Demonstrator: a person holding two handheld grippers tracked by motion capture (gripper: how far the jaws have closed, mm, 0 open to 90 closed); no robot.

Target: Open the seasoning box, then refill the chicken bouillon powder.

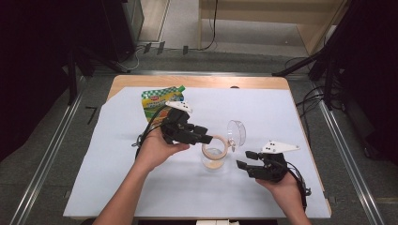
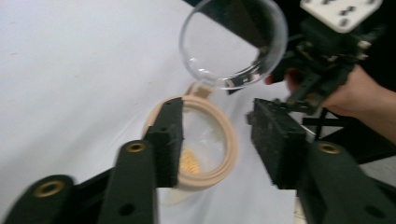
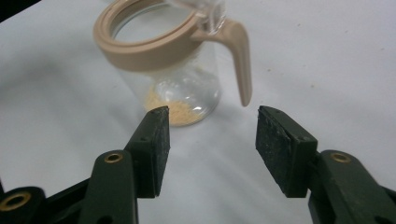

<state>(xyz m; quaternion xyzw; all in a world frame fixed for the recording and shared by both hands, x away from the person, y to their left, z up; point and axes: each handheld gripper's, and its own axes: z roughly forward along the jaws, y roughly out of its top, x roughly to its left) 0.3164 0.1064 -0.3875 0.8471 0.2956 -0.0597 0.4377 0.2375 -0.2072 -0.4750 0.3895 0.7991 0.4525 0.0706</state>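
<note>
A clear glass jar (image 1: 215, 157) with a tan rim (image 2: 231, 140) stands upright on the white sheet, with a little yellow powder (image 3: 177, 112) at its bottom. Its round clear lid (image 1: 237, 132) is swung up and back on the hinge, and a tan latch (image 3: 240, 65) hangs down the side. My left gripper (image 1: 206, 136) hovers at the jar's left rim, open; in the left gripper view (image 2: 217, 135) one jaw lies over the rim and the other outside it, neither pressing. My right gripper (image 1: 243, 159) is open to the right of the jar, with nothing between its jaws (image 3: 212, 133).
A green and yellow pouch (image 1: 162, 100) lies flat at the back left of the white sheet (image 1: 141, 187). The sheet covers most of a wooden table (image 1: 197, 80). Dark stands and cables sit on the floor around it.
</note>
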